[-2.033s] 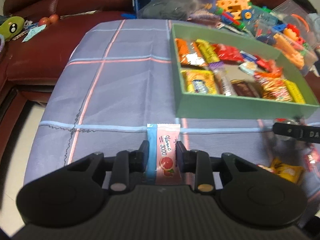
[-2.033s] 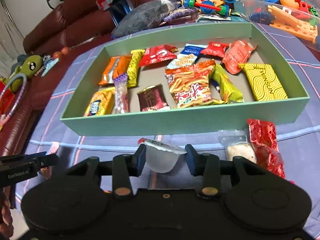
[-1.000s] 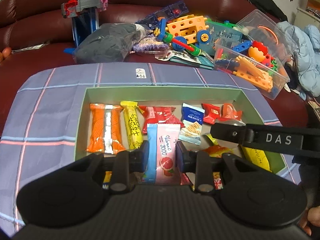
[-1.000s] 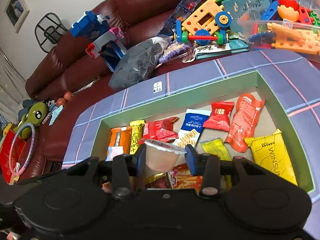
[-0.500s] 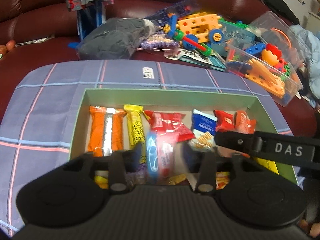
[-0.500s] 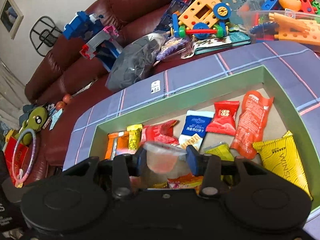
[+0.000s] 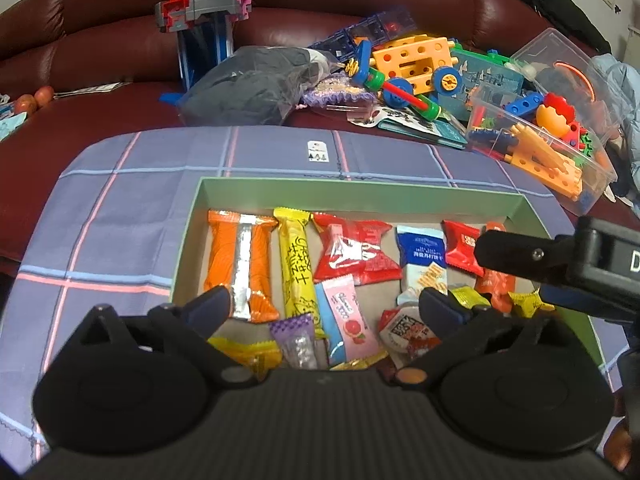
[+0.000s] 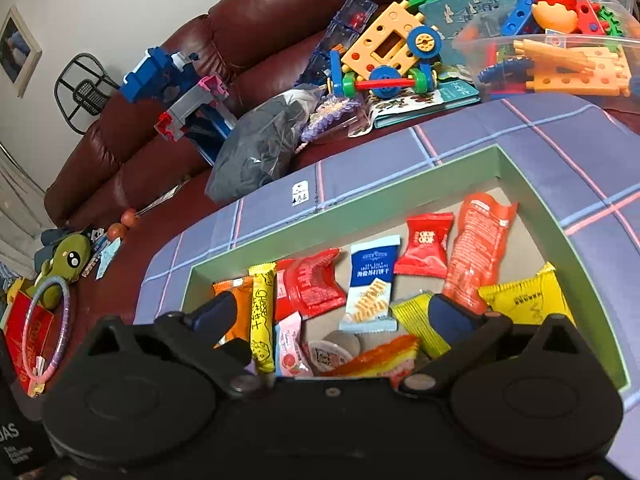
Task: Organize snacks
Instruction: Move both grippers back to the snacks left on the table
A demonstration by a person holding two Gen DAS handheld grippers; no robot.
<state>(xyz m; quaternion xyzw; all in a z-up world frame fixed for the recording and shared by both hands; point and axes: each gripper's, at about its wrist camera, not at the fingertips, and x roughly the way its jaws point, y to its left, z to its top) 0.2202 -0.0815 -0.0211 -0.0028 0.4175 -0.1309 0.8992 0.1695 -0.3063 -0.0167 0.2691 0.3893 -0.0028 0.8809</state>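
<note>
A green box [image 7: 360, 190] on the checked cloth holds several snack packets. My left gripper [image 7: 324, 304] is open and empty above its near part. Below it lies the pink and blue candy packet [image 7: 348, 320], and beside that the small jelly cup [image 7: 408, 330]. My right gripper [image 8: 332, 312] is also open and empty over the box [image 8: 532, 192]; the pink packet [image 8: 290, 344] and the jelly cup [image 8: 334, 350] lie between its fingers, down in the box. The right gripper's finger [image 7: 520, 256] shows at the right of the left wrist view.
The box sits on a blue checked cloth [image 7: 120, 208] over a dark red sofa. Behind it are a grey bag [image 7: 248, 84], a building toy [image 7: 408, 68] and a clear bin of toy parts [image 7: 548, 136]. A green plush toy [image 8: 64, 264] lies at far left.
Both grippers have opened. The pink packet has dropped from the left gripper and the jelly cup from the right gripper; both now lie in the box.
</note>
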